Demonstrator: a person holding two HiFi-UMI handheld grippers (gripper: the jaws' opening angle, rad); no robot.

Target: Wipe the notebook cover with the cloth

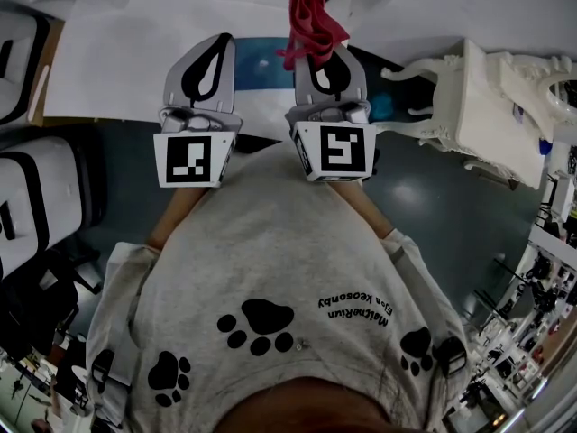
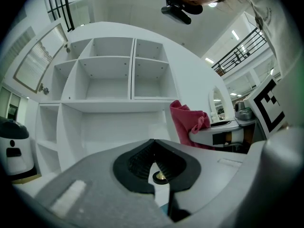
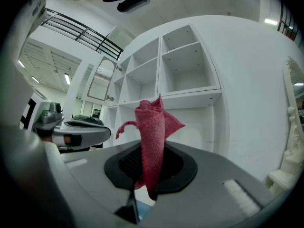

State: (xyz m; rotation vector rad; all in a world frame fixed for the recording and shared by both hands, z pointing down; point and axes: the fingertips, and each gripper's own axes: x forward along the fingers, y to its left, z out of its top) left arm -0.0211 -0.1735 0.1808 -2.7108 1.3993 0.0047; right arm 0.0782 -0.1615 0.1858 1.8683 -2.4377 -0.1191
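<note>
Clamping the red-pink cloth [image 1: 311, 14] in the right gripper [image 1: 321, 59], poking out at 12 o'clock, ready for wiping. Holding the left gripper [image 1: 213, 61] at 9 o'clock, pinching shut on nothing, just sitting spare.

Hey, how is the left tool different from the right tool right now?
The left tool has its jaws closed together on nothing, while the right tool is clamped on the red cloth, which sticks up out of its jaws. The marker cube on the left tool shows a different black-and-white pattern from the one on the right tool. Both are grey with black pads, held side by side, facing the white shelf unit.
</note>
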